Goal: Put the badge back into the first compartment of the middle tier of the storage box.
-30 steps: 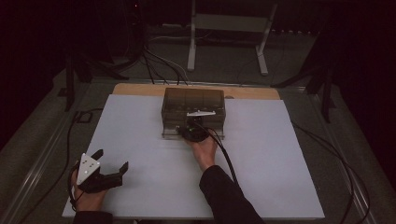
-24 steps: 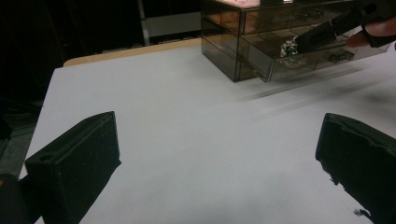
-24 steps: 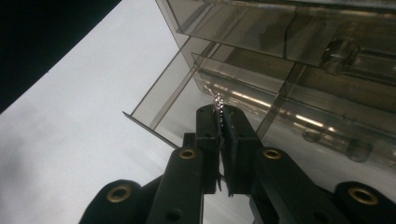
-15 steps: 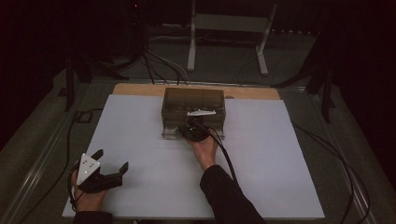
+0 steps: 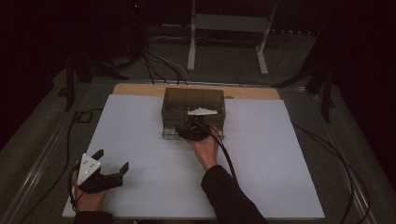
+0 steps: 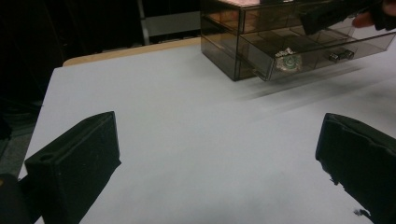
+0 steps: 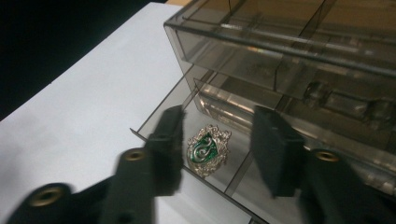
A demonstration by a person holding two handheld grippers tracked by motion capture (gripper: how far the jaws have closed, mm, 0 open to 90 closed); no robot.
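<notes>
A big white sheet (image 5: 140, 140) covers the table. A smoky see-through box (image 5: 193, 100) with drawers sits near the far edge of the sheet. Its bottom drawer (image 7: 187, 105) is pulled out. The left gripper (image 5: 110, 172) rests far from the box, at the near left corner, with its jaws wide apart and nothing between them. The right gripper (image 7: 215, 144) is right at the drawer. Its jaws have just been opening and stand apart. A small silver and green badge (image 7: 207, 150) lies in the drawer between them, let go.
</notes>
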